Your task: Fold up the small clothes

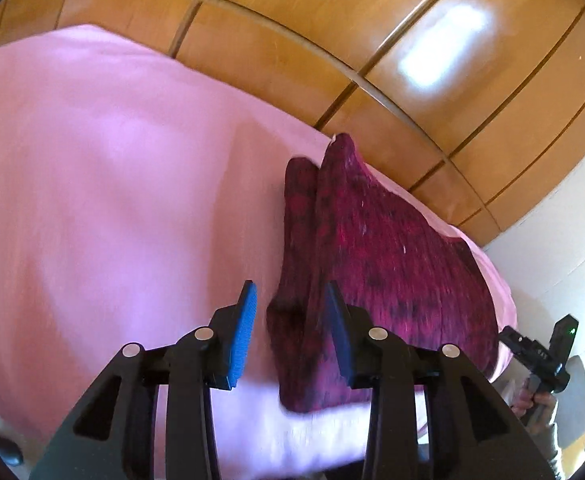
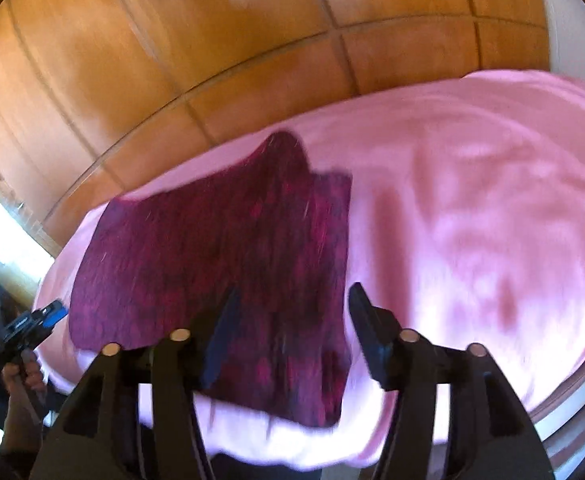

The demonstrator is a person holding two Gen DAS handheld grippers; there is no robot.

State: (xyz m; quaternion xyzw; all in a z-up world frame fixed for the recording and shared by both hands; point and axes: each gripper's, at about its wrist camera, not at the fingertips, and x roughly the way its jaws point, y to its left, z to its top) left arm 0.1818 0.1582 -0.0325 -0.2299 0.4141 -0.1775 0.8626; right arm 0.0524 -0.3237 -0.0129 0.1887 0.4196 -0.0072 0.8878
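A dark magenta knitted garment (image 1: 388, 256) lies on the pink bedsheet (image 1: 104, 184), with a fold raised along its left side. My left gripper (image 1: 290, 320) is open, its fingers on either side of that folded edge, nothing held. In the right wrist view the same garment (image 2: 220, 256) lies spread on the sheet (image 2: 472, 208). My right gripper (image 2: 292, 320) is open above the garment's near right part, empty. The picture is blurred. Each gripper shows at the edge of the other's view: the right gripper (image 1: 540, 356) and the left gripper (image 2: 32, 324).
A wooden panelled wardrobe (image 1: 332, 40) stands close behind the bed; it also shows in the right wrist view (image 2: 172, 60). The bed's edge runs along the bottom of both views. A white wall (image 1: 564, 232) is at the right.
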